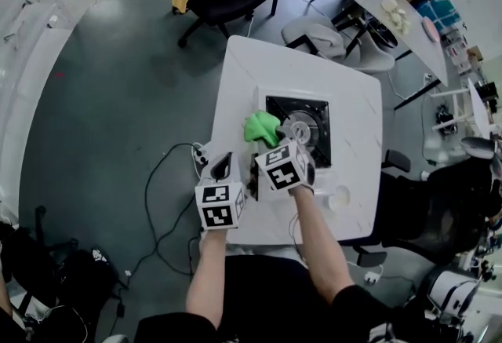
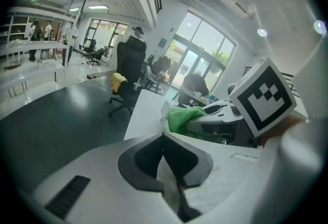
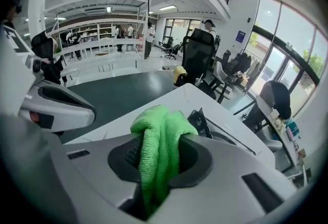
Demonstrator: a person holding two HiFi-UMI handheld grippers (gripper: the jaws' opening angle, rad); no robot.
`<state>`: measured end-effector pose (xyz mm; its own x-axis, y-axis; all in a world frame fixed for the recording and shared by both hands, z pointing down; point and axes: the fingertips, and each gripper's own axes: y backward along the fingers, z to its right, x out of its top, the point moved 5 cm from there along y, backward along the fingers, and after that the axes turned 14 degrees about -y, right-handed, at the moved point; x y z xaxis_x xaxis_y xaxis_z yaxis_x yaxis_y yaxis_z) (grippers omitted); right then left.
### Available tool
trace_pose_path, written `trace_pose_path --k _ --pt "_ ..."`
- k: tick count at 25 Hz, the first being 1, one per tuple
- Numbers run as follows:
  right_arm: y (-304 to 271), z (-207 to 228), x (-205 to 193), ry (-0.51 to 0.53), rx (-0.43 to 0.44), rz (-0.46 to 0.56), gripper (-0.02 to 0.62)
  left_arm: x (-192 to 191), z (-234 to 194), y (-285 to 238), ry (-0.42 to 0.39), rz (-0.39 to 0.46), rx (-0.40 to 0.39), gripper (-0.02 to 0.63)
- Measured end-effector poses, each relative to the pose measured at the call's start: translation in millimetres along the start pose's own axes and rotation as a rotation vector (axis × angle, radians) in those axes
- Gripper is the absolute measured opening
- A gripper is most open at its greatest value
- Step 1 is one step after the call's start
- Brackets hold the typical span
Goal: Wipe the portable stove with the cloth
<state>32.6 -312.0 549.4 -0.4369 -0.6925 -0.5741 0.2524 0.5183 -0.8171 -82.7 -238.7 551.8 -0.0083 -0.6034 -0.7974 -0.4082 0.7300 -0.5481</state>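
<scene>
Head view shows white table (image 1: 243,82), grey floor (image 1: 118,98); right tongs (image 1: 271,142) pinch cloth (image 1: 261,126), left tongs (image 1: 222,165) seemingly pressed together.

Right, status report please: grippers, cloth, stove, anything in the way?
Right gripper shut on green cloth, at portable stove left edge. Left gripper shut, empty, beside it. Nothing seen blocking the stove top.

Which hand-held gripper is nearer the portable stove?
Right. The right hand-held gripper holds the green cloth at the portable stove; the left hand-held gripper is off it, by the table edge.
</scene>
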Motion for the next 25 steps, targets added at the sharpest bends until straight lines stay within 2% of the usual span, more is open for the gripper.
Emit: trace_pose_path --k 9,17,21,25 --pt "-28.0 19.6 19.7 0.049 0.042 0.009 0.066 3.0 -1.3 -19.0 0.026 -0.009 0.025 -0.005" --pt "-42.1 32.0 39.2 0.050 0.062 0.046 0.066 8.7 -1.0 -30.9 0.036 -0.014 0.043 -0.005" --pt "-41.9 42.8 55.3 0.021 0.061 0.127 0.064 10.8 2.7 -36.7 0.028 -0.020 0.047 -0.006" --pt "-25.3 60.8 80.1 -0.042 0.087 0.293 0.064 16.0 9.9 -42.5 0.022 -0.015 0.043 -0.006"
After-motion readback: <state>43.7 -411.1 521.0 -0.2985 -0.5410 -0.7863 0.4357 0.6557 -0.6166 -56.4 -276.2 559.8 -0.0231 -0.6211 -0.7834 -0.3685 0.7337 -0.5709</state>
